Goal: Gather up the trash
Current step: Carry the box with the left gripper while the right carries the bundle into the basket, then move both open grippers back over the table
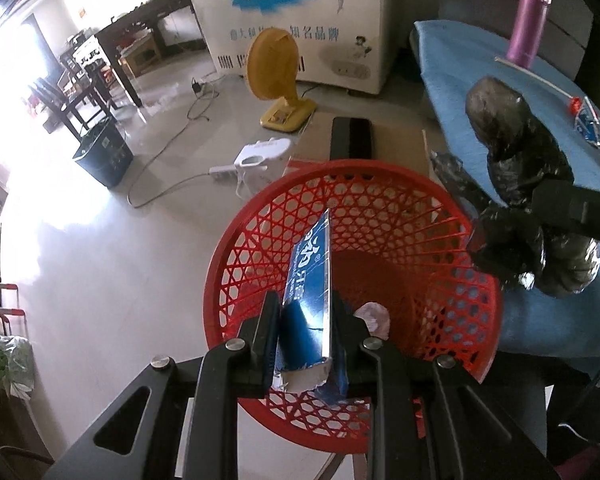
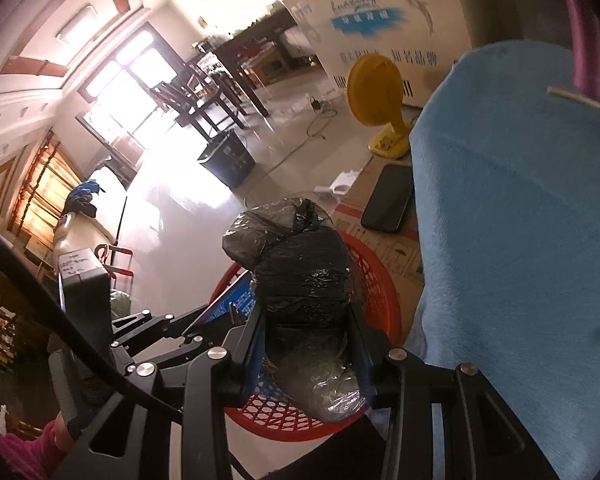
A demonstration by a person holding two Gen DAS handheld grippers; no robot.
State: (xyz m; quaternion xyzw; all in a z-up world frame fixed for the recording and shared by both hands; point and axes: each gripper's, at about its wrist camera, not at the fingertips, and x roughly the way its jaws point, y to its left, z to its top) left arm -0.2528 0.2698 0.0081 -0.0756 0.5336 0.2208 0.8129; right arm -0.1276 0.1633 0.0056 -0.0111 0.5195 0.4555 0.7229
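Observation:
A red mesh basket (image 1: 260,240) stands on the floor beside a blue-covered table (image 1: 452,80). My left gripper (image 1: 306,312) is shut on a flattened blue carton (image 1: 308,280), held over the basket's mouth. A crumpled white paper (image 1: 374,318) lies inside the basket. My right gripper (image 2: 306,316) is shut on a crumpled black plastic bag (image 2: 300,264), held above the red basket (image 2: 380,280) near its rim. In the left wrist view the same bag (image 1: 516,152) hangs at the right, over the table's edge, with the right gripper's finger (image 1: 576,212) across it.
A purple flask (image 1: 528,20), a white straw (image 1: 532,76) and a small blue wrapper (image 1: 586,124) lie on the table. A cardboard box (image 2: 384,240) with a black phone (image 2: 388,198) on it stands behind the basket. A yellow fan (image 1: 278,76), power strip (image 1: 252,160) and dark bin (image 1: 102,152) sit on the floor.

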